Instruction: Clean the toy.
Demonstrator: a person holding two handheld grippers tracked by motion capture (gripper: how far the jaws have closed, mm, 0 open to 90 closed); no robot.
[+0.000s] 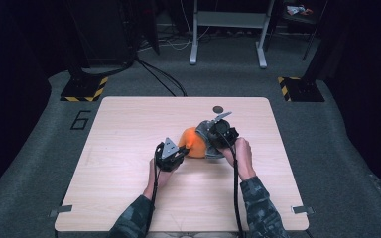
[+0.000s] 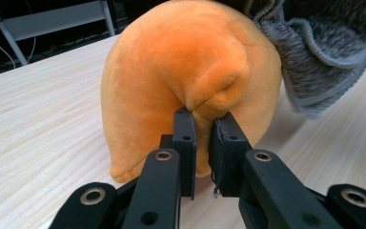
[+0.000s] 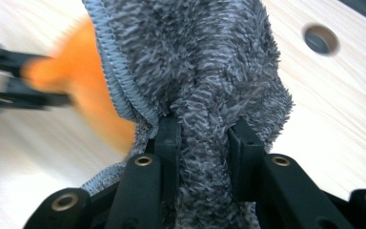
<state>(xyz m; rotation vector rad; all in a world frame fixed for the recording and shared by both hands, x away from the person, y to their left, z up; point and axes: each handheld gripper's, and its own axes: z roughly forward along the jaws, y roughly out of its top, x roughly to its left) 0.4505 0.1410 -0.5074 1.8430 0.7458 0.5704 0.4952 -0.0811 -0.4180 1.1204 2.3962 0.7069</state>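
I am working at the pale wooden table, with a round hole in its top near the far edge, and the job sits at its middle: an orange plush toy with a grey fuzzy cloth lying against its right side. My left gripper has its jaws nearly together, pinching a small fold of the orange plush toy low on its near face, and the toy rests on the table with its bulk rising behind my jaws. My right gripper is clamped on a thick bunch of the grey fuzzy cloth, which stands up between my jaws, its stitched hem running down beside the orange fabric. As I judge it, I am at the step of separating the two: one hand pins the toy, the other pulls the cloth off. The next move calls for a firm left pinch so the toy does not drag along, and a lift of the cloth up and away to the right until its hem is free of the plush.
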